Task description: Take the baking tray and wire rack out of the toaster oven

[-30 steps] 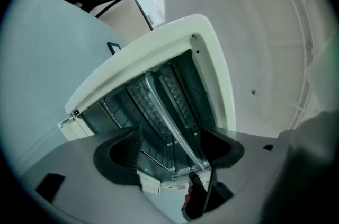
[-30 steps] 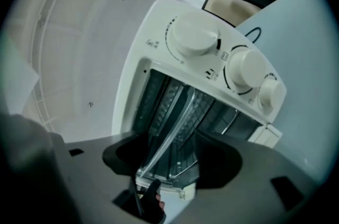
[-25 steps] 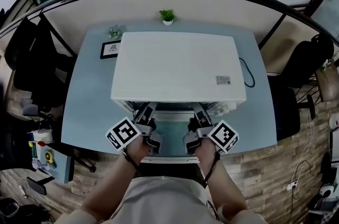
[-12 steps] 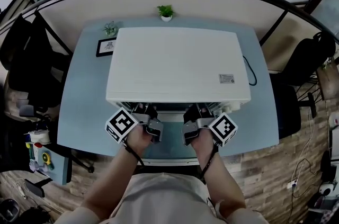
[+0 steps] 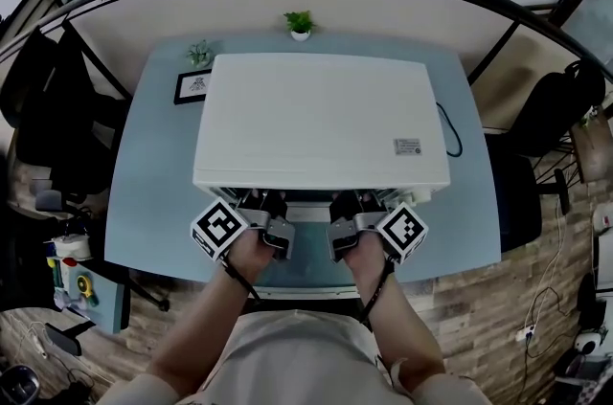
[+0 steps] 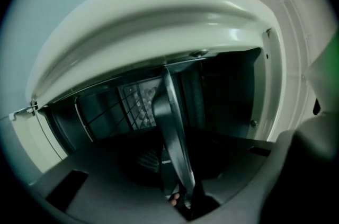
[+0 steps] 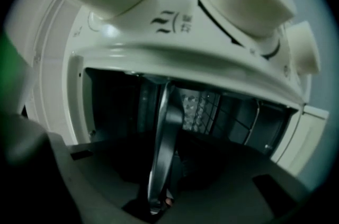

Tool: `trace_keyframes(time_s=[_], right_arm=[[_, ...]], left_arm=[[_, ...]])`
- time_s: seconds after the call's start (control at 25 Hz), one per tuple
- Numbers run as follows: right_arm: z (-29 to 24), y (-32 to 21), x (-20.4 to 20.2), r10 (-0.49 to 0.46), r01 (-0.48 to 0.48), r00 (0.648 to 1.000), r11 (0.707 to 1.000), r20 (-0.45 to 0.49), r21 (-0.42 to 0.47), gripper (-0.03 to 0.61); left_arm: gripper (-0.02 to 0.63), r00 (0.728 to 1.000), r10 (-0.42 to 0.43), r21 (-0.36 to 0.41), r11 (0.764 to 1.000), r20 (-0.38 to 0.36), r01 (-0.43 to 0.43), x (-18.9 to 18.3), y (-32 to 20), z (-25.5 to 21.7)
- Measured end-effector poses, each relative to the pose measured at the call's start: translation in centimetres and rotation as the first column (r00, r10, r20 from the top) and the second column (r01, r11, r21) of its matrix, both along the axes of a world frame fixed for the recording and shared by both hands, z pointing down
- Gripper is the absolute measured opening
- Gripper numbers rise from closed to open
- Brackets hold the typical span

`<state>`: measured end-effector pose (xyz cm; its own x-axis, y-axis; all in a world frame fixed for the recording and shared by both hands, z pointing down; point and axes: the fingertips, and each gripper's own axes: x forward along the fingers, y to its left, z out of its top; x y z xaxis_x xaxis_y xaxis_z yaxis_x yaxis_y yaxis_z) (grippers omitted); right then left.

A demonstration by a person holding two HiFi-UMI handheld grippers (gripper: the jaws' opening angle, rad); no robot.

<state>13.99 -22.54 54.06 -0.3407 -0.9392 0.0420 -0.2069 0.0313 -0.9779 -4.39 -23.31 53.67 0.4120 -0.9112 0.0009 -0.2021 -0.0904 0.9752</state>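
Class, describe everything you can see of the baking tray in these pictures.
The tray shows only edge-on: a thin, dark, dully shiny metal rim. It lies inside the open white oven, its near edge at the mouth. The left gripper and right gripper, whose fingers have just been closing, each pinch that rim. Its floor is hidden, and the head view does not show it.

There are one white boxy toaster oven (image 5: 321, 121), one dark metal baking tray (image 6: 172, 112), two green potted plants (image 5: 300, 22) (image 5: 199, 54), and two grey tools (image 5: 271, 219) (image 5: 345, 219).
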Motion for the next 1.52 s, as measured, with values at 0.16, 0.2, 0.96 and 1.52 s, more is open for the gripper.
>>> trace_keyframes(time_s=[0.16,0.2,0.96,1.52], right_arm=[[0.1,1.8,0.1,-0.009,0.008,1.000,0.999,-0.018,-0.043,0.099],[0.1,2.3,0.0,-0.012,0.011,1.000,0.999,-0.020,-0.050,0.098],[-0.2,13.5,-0.4,0.001,0.010,0.999,0.976,0.050,-0.216,0.058],[1.0,21.8,-2.1,-0.007,0.032,0.997,0.948,0.080,-0.318,0.048]], left_arm=[[0.104,0.999,0.027,-0.018,0.999,-0.020,-0.027,0.3,1.7,-0.3],[0.101,0.999,0.031,-0.024,0.999,-0.023,-0.032,0.3,2.3,-0.3],[0.083,0.986,0.161,-0.182,0.972,0.039,-0.152,0.7,13.6,-0.3],[0.064,0.973,0.229,-0.259,0.940,-0.003,-0.222,-0.2,20.2,-0.2]])
